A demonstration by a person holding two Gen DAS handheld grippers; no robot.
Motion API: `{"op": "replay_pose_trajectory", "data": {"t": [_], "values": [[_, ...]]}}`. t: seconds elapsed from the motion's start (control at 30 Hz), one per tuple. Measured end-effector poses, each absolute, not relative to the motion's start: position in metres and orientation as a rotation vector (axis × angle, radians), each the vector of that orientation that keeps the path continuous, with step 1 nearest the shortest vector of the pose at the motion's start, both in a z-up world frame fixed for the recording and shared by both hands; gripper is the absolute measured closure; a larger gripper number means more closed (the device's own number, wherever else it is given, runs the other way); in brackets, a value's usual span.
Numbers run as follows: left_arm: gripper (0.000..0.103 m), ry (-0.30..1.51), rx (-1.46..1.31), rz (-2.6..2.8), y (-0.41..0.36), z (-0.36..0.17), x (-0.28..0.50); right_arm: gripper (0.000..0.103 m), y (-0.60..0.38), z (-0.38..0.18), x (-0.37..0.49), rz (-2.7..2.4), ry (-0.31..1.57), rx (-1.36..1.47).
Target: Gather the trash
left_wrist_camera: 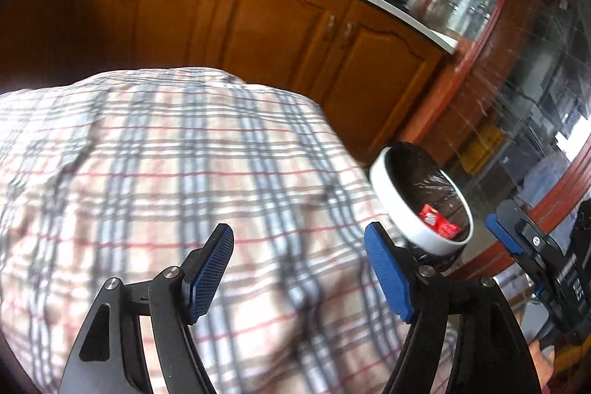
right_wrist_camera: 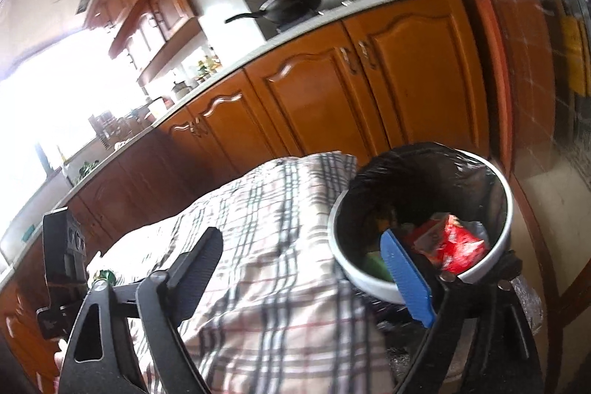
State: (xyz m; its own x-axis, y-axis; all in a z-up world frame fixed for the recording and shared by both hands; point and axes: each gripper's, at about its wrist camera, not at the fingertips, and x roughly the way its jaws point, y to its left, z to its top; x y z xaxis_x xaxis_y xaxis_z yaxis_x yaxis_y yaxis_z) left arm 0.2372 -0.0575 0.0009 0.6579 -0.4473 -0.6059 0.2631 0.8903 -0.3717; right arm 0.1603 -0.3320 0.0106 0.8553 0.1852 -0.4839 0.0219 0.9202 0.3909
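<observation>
Here, left tool (left_wrist_camera: 299, 274) wide apart and empty over the checked bench cloth (left_wrist_camera: 166, 172), right tool (right_wrist_camera: 306, 274) also spread and empty, white bin (right_wrist_camera: 506, 209) just right of the bench, red wrapper (right_wrist_camera: 456, 248) lying inside it.

Ahead of me, orange-brown wooden cabinet doors (right_wrist_camera: 314, 98) run under a pale countertop (right_wrist_camera: 236, 61); a bright window (right_wrist_camera: 55, 91) glares.
</observation>
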Motion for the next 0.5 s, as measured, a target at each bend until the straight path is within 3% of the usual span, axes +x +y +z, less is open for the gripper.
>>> {"op": "replay_pose_trajectory", "data": {"t": [0.17,0.4,0.5], "values": [[0.018,0.682,-0.261,-0.326,-0.027,0.009,0.205,0.000,-0.300,0.013,0.144,0.108,0.494,0.340],[0.001,0.524,-0.246,-0.220,0.000,0.028,0.153,0.000,-0.262,0.031,0.125,0.147,0.394,0.201],[0.001,0.470,-0.205,-0.172,0.001,0.029,0.131,0.000,-0.251,0.035,0.116,0.151,0.339,0.158]]}}
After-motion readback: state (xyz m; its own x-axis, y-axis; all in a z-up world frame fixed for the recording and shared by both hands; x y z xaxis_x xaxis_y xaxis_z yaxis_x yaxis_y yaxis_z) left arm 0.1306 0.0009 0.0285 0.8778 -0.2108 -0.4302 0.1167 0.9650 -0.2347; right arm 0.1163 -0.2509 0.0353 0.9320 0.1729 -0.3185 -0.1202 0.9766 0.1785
